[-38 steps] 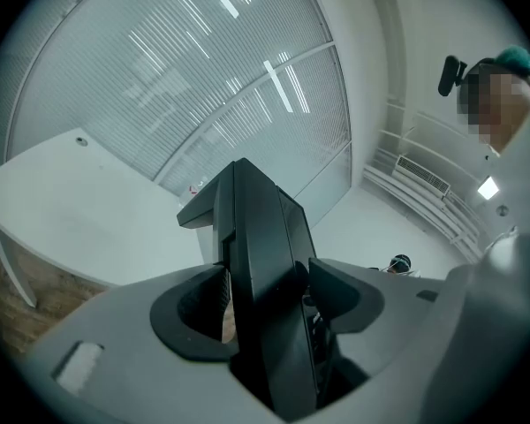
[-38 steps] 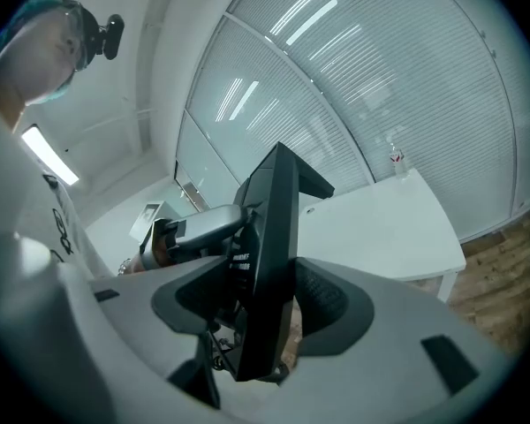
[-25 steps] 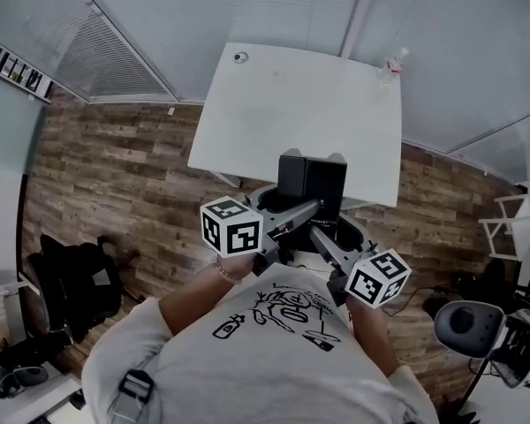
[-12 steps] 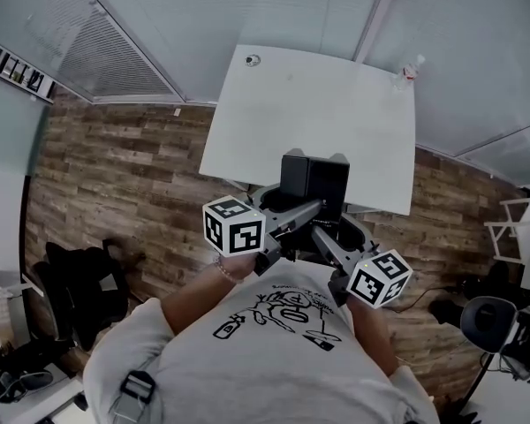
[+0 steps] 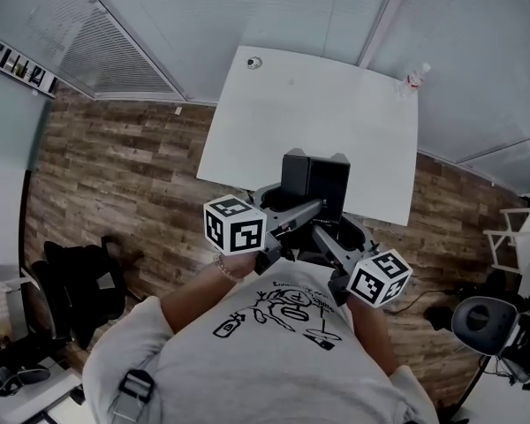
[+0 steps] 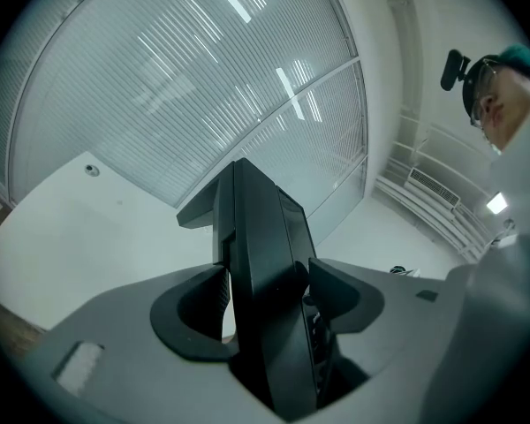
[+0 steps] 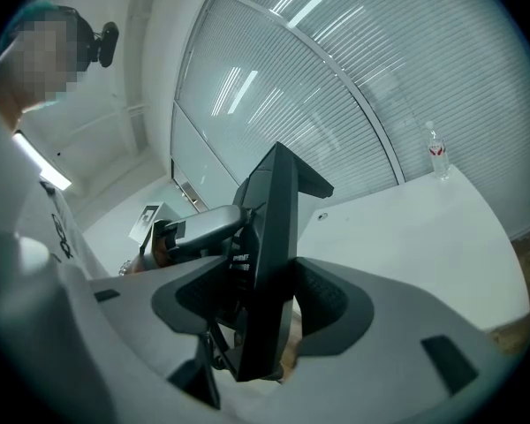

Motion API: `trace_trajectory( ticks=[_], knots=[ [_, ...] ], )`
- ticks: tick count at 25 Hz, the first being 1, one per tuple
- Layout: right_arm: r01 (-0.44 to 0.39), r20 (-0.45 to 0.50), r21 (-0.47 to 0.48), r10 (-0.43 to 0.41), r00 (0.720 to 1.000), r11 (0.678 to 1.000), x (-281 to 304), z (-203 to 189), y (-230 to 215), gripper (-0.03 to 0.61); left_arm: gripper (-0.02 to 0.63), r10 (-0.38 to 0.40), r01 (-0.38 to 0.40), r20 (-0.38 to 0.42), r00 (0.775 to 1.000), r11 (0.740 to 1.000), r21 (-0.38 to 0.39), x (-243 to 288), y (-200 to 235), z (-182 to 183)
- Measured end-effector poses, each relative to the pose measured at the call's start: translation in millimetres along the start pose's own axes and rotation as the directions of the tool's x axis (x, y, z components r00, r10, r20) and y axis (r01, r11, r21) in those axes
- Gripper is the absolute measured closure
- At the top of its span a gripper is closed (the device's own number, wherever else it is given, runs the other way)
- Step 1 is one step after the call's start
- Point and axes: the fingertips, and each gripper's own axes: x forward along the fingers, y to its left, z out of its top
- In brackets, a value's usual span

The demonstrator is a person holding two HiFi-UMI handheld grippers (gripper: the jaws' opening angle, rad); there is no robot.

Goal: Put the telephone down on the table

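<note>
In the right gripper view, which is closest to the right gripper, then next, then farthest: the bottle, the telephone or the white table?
1. telephone: clamped between the jaws of the right gripper.
2. table: just ahead, below the telephone.
3. bottle: on the table's far right corner.

Matt plastic telephone (image 5: pixel 314 184), smooth table (image 5: pixel 318 104)

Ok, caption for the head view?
Left tongs and right tongs hold a black telephone by the white table's near edge.
</note>
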Motion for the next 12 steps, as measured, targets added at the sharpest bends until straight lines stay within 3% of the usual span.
trace_trajectory(
  ticks=[12],
  knots=[
    [-0.002,-0.006,0.013,0.002,1.000,1.000,-9,43,-71,0.353,0.331,0.008,-0.008,-0.011,1.000,1.000,-0.003,80,9,24]
  ],
)
